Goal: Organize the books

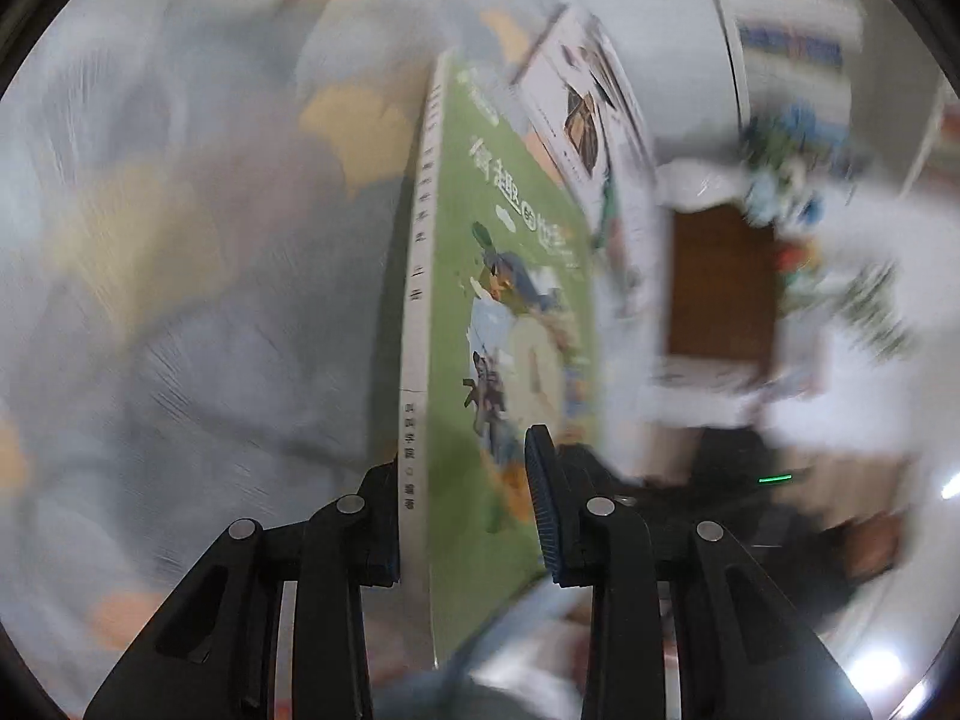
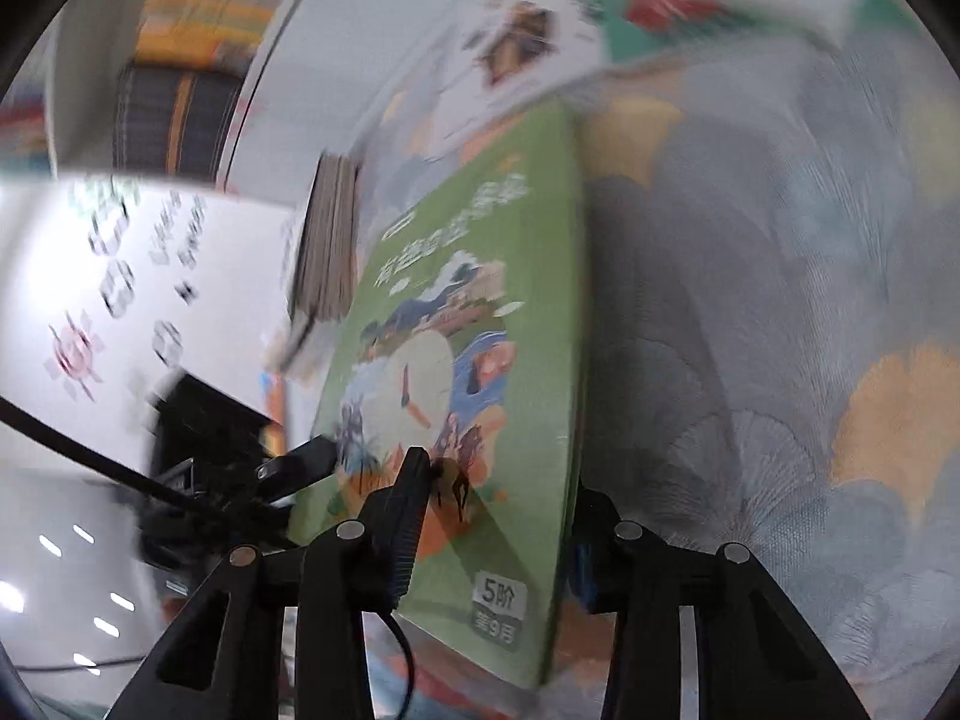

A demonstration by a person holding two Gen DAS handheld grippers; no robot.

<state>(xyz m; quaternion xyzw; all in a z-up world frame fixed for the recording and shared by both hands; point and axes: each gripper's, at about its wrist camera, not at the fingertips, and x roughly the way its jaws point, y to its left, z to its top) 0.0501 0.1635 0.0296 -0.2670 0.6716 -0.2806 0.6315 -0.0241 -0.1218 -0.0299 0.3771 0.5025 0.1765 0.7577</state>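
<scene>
Left cam, going L to R: blurred grey cloth (image 1: pixel 180 300) w/ orange and yellow fan shapes fills the left half. Centre, my left gripper (image 1: pixel 468 528) has its jaws narrowed onto the green book (image 1: pixel 510 300), held on edge. Left pad sits against the pale spine side, right blue ribbed pad against the green cover w/ the cartoon art. Spine text shows only in this view. Behind the book's far end a white picture book (image 1: pixel 591 120) lies tilted. Right of that a brown panel (image 1: pixel 720 282), smeared, and a black device w/ a green light (image 1: pixel 774 479); can't tell what it is.

Right cam, L to R: a white sheet w/ blurred print (image 2: pixel 150 276), a black cable (image 2: pixel 72 444), then a stack of page edges (image 2: pixel 330 240), none seen from the left cam. Centre, my right gripper (image 2: pixel 492 540) is clamped on the same green book (image 2: pixel 480 312), left pad on the cover, right pad behind the far edge. A "5" label near the lower corner shows here only. Far right, the grey fan-pattern cloth (image 2: pixel 780 300) again, sharper. Colourful shelved books (image 2: pixel 204 6) sit blurred at top left.
</scene>
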